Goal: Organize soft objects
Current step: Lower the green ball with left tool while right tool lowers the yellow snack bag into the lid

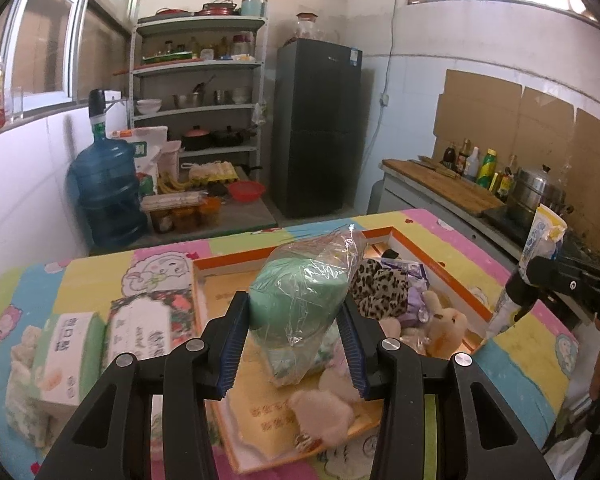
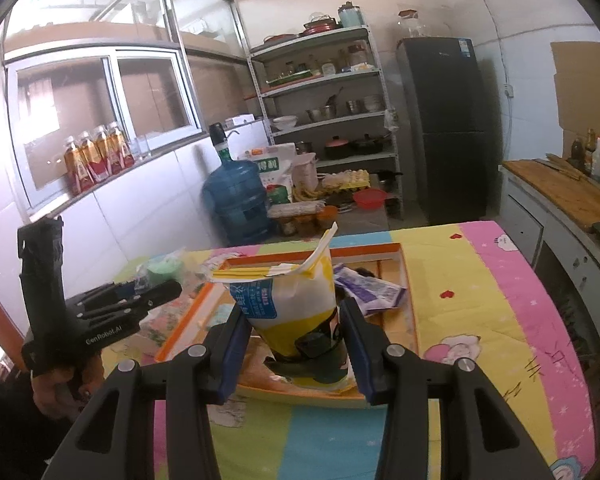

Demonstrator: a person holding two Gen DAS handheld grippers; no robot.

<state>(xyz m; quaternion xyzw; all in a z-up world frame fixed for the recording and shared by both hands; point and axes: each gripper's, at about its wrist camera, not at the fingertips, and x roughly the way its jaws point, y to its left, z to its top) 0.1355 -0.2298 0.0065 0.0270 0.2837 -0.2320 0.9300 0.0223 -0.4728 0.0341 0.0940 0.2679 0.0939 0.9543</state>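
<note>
My left gripper (image 1: 292, 312) is shut on a clear plastic bag holding a mint-green soft roll (image 1: 300, 292), carried above the orange-rimmed box (image 1: 466, 296). Inside the box lie a leopard-print cloth (image 1: 380, 284), purple packets (image 1: 414, 304) and beige plush toys (image 1: 446, 330); another plush (image 1: 320, 412) sits at its near edge. My right gripper (image 2: 296, 340) is shut on a white, yellow and blue pouch with a torn top (image 2: 288, 292), held over the same box (image 2: 180, 324). The left gripper (image 2: 148, 294) shows at the left of the right wrist view, the pouch (image 1: 540, 240) at the right of the left wrist view.
Tissue packs (image 1: 76, 356) and a floral pack (image 1: 152, 320) lie on the colourful tablecloth (image 2: 480, 300) left of the box. Beyond the table stand a blue water jug (image 1: 104, 192), metal shelves (image 1: 200, 88), a dark fridge (image 1: 316, 128) and a counter with bottles (image 1: 472, 164).
</note>
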